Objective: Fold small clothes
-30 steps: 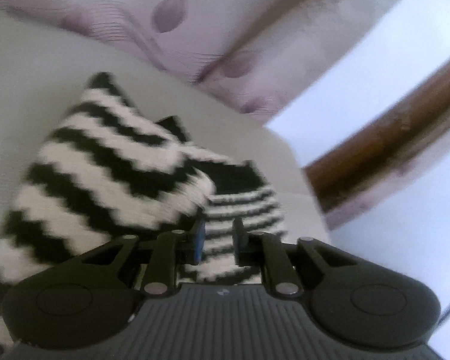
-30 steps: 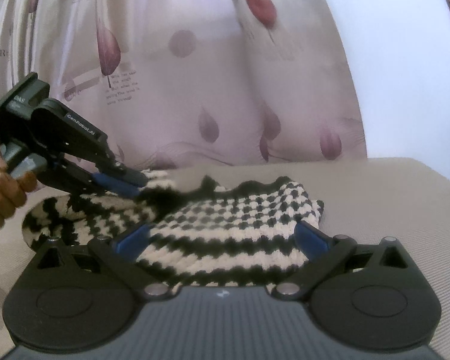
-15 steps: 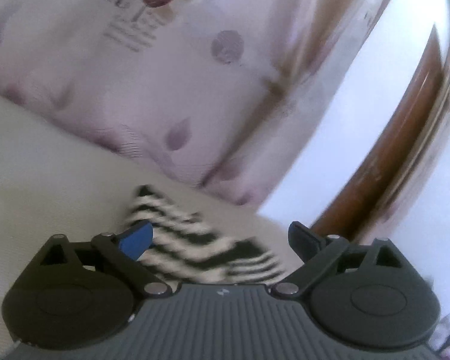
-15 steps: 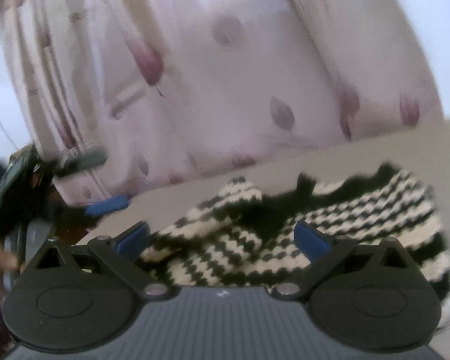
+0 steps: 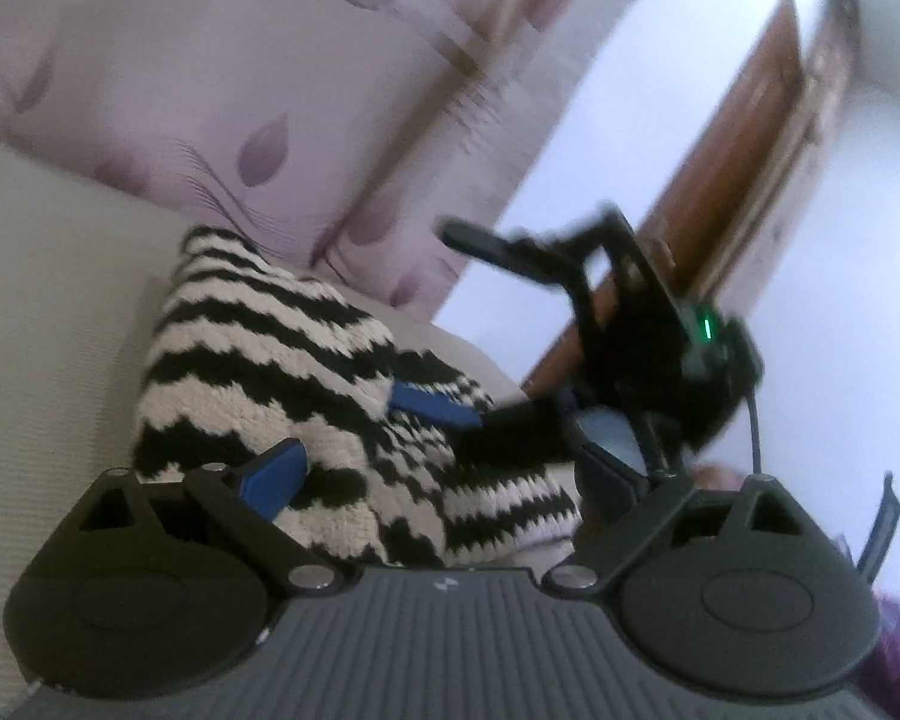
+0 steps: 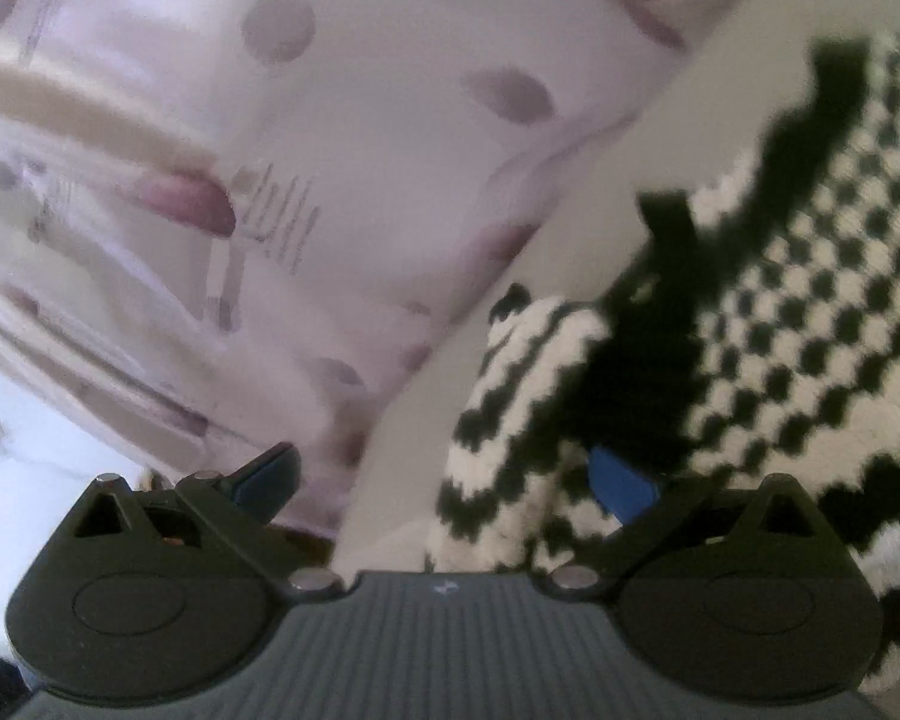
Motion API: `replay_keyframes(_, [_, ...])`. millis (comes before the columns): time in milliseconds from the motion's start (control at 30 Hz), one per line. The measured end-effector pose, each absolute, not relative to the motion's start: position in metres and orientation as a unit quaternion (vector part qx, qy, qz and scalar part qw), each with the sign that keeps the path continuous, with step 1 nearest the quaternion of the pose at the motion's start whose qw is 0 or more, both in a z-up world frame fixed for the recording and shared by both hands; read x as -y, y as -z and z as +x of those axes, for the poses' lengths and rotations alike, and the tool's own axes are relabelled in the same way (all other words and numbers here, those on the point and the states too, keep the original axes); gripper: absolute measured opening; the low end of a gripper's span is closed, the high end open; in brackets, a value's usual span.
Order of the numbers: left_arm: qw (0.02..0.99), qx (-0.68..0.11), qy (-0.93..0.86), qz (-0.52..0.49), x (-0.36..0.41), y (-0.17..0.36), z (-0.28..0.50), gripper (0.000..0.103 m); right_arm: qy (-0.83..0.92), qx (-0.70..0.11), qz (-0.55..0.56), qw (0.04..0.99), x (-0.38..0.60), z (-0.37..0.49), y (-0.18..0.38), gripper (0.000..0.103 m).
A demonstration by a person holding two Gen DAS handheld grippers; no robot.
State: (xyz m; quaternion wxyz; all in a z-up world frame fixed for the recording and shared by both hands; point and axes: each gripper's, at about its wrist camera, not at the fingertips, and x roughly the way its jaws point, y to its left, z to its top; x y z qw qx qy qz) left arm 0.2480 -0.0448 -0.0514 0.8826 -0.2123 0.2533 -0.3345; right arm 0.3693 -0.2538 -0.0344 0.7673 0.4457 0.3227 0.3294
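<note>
A black-and-white zigzag knitted garment lies folded on the beige surface. My left gripper is open just above its near edge, with nothing between the blue pads. My right gripper shows in the left wrist view, with a blue finger lying on the middle of the knit. In the right wrist view the garment fills the right side and my right gripper is open, its right finger against the knit.
A pale pink curtain with leaf prints hangs behind the surface. A brown wooden door frame and white wall stand at the right. The beige surface extends to the left of the garment.
My left gripper let go of the garment, opened and swung back over it. My right gripper stayed open and moved left onto the knit's middle.
</note>
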Motion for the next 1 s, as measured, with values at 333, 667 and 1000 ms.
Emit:
replay_keyframes(333, [0.879,-0.237,0.343,-0.231,0.037,0.066,0.25,0.094,-0.273,-0.354,0.383,0.809,0.273,0.368,0.031,0.103])
replay_keyframes(667, [0.881,-0.222,0.344,-0.234,0.033,0.061,0.24,0.095,-0.321,-0.336,0.439,0.769,0.26,0.367,0.036,0.103])
replay_keyframes(1000, [0.88,-0.203,0.336,-0.267,0.021,0.059,0.232,0.096,-0.293,-0.331,0.359,0.822,0.228,0.367,0.027,0.011])
